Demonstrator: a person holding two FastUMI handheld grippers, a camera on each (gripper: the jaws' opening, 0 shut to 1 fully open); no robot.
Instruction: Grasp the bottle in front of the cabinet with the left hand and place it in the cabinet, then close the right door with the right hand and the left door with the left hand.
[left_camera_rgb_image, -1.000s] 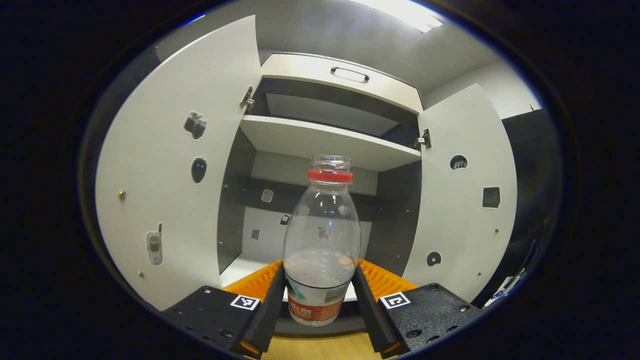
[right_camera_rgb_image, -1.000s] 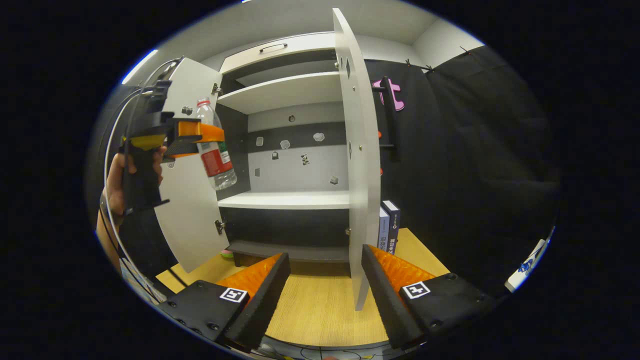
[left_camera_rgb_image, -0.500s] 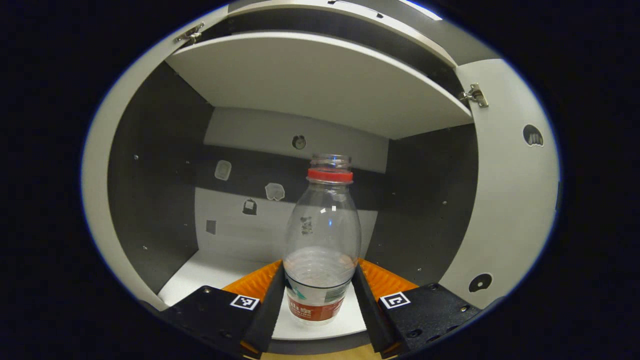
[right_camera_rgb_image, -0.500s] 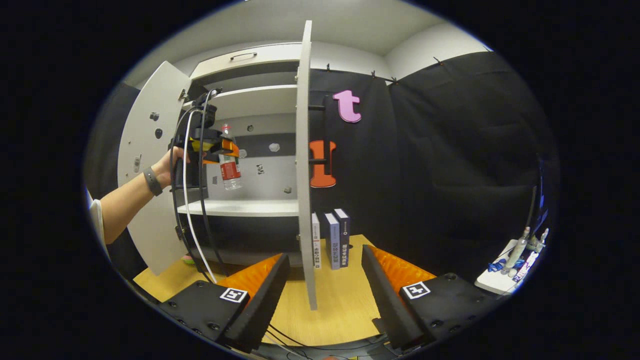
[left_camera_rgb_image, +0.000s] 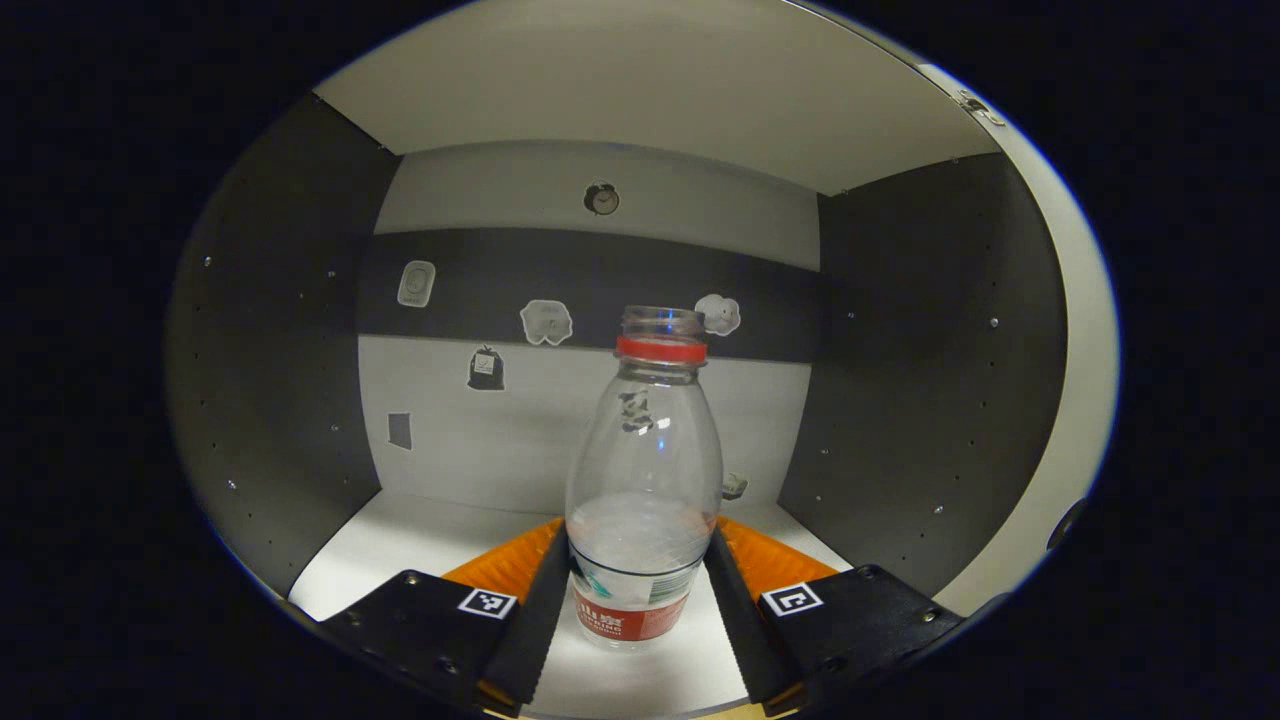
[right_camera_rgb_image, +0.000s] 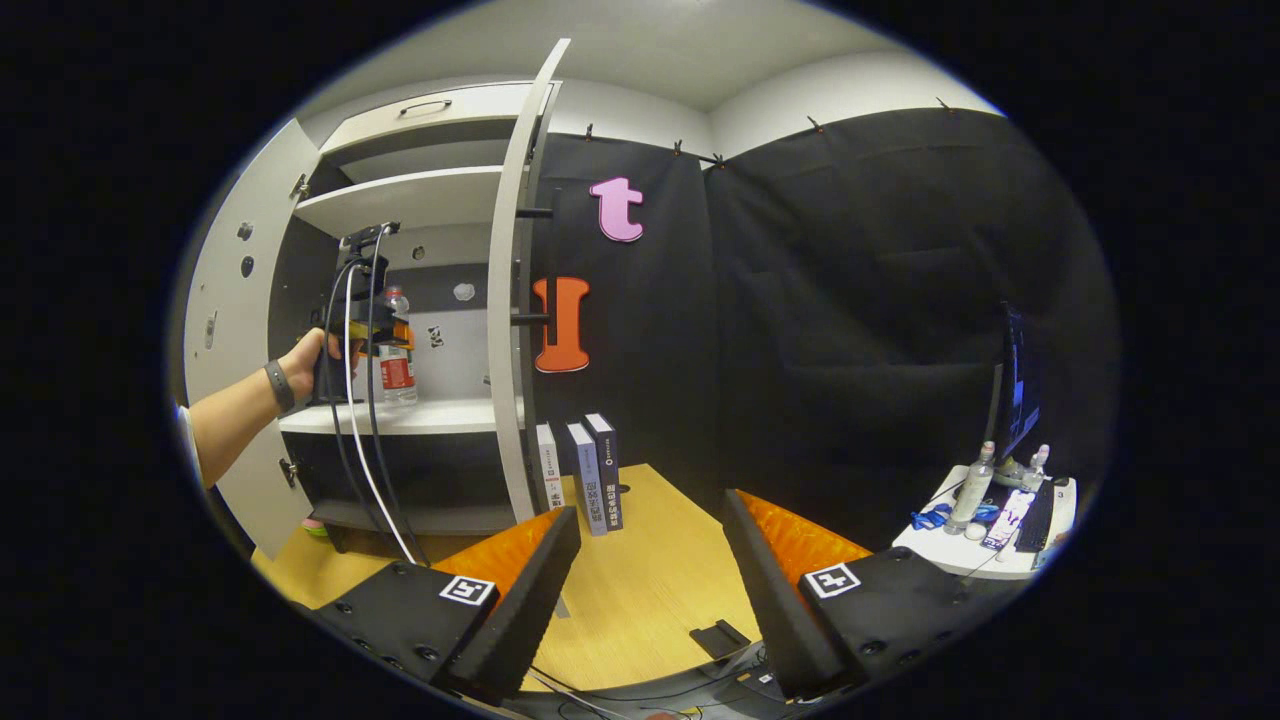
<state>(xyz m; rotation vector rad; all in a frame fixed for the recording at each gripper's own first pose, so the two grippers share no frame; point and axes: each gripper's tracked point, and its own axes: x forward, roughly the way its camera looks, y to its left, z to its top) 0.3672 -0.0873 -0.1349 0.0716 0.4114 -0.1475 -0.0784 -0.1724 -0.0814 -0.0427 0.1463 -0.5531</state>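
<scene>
**Bottle's inside the cabinet now, doors still open**

So from my left gripper view, the left claw (left_camera_rgb_image: 640, 590) is clamped on the bottle (left_camera_rgb_image: 643, 480), one finger pressed on each side of its lower half, just above the red label. The bottle is clear, upright, has a red ring at the neck and no cap on it. It sits inside the cabinet's lower compartment, over the white shelf (left_camera_rgb_image: 400, 545), with dark side walls either side and a few little stickers on the back panel. I can't tell for sure if its base is touching the shelf or just above it.

In the right gripper view I see the same thing from off to the side: the hand (right_camera_rgb_image: 305, 358) holding the left claw reaches into the cabinet (right_camera_rgb_image: 420, 190), bottle at shelf level. The right door (right_camera_rgb_image: 515, 300) stands open, edge-on to me, and the left door (right_camera_rgb_image: 215, 300) is swung wide too. Three books (right_camera_rgb_image: 585, 475) stand on the tabletop (right_camera_rgb_image: 650, 590) just beside the cabinet. My right claw (right_camera_rgb_image: 650, 590) is open, holding nothing, hanging over the tabletop.

Compared to a second ago, the bottle was out in front of the doors; now it's deep inside. The right view has swung rightward too.
</scene>
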